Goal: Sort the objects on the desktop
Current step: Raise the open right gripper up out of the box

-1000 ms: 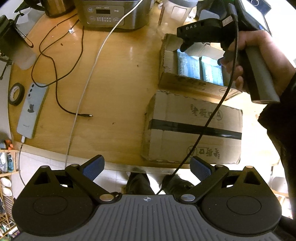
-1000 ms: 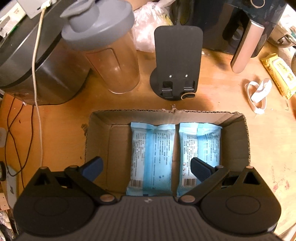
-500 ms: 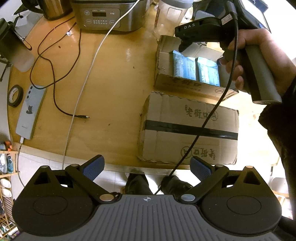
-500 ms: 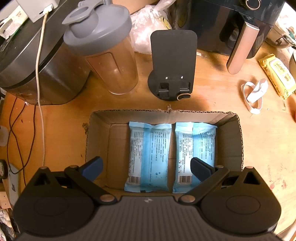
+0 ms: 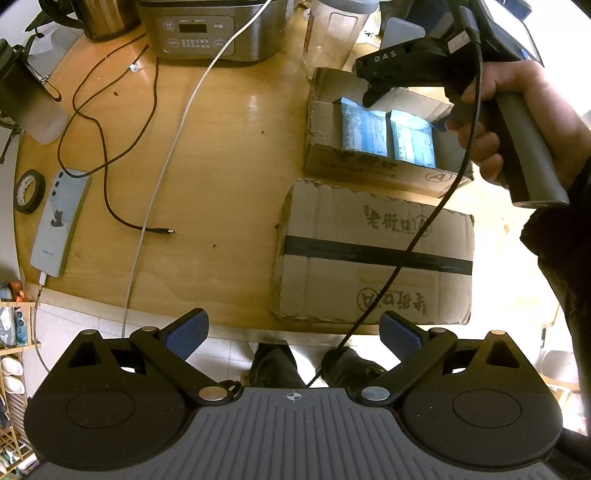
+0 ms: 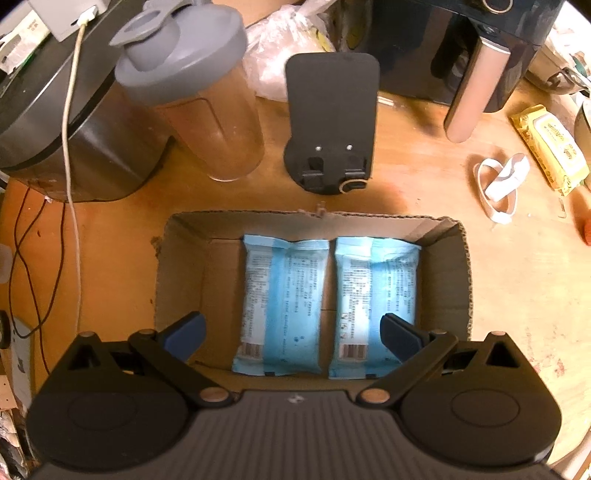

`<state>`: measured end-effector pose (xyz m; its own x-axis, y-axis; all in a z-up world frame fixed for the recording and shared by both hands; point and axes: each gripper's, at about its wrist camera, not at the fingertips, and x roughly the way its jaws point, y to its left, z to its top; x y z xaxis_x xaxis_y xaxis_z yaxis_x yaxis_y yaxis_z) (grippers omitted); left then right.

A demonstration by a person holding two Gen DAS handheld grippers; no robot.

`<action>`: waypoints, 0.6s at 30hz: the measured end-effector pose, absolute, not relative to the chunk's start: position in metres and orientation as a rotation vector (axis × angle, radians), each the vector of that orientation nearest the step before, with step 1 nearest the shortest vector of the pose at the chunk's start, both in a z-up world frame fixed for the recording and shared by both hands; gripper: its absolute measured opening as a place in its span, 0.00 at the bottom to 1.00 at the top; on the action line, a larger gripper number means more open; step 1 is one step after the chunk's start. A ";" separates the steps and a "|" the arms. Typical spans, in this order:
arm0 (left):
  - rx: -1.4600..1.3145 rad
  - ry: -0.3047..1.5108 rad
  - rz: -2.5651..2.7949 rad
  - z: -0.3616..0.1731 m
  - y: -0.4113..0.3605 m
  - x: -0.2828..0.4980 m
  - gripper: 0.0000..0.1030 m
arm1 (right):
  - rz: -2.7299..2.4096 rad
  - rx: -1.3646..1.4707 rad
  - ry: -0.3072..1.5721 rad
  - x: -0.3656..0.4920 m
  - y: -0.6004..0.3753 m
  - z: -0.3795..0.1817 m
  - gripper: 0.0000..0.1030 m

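Open box: cardboard, set on the wooden table, far of a taped box. Two blue packets were held in it, side by side and lying flat: left packet, right packet. The strip of the box floor left of the packets was bare.

Taped box: closed, sealed with a black tape band, printed characters on top, placed at the near table edge, just beside the open box.

Right gripper: held above the near wall of the open box, jaws spread wide, nothing gripped. Its handle was seen in a hand from the left wrist view, with a black cable hung from it across the taped box.

Left gripper: held off the near table edge, jaws spread wide, nothing gripped.

Far of the open box: shaker with grey lid, black stand, cooker, a white plastic bag.

Right of the open box: white strap, yellow wipes pack.

Left part of the table: phone plugged to a white cable, tape roll just beside the phone, dark cable lying loose.
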<state>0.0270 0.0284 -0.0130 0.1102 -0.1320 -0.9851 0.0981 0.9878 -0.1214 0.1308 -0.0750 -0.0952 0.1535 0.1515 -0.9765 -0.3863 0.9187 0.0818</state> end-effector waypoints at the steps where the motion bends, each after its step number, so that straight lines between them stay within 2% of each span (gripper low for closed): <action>1: -0.027 1.451 -0.170 -0.013 0.028 0.027 0.98 | 0.387 -0.203 1.365 0.132 -0.078 -0.095 1.00; 18: -0.010 1.452 -0.186 -0.015 0.012 0.028 0.98 | 0.320 -0.196 1.373 0.153 -0.124 -0.095 1.00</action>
<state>0.0277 0.0118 -0.0146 0.1064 -0.1323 -0.9855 0.1199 0.9856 -0.1194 0.1531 -0.1239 -0.0952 0.1633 0.1092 -0.9805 -0.3362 0.9405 0.0487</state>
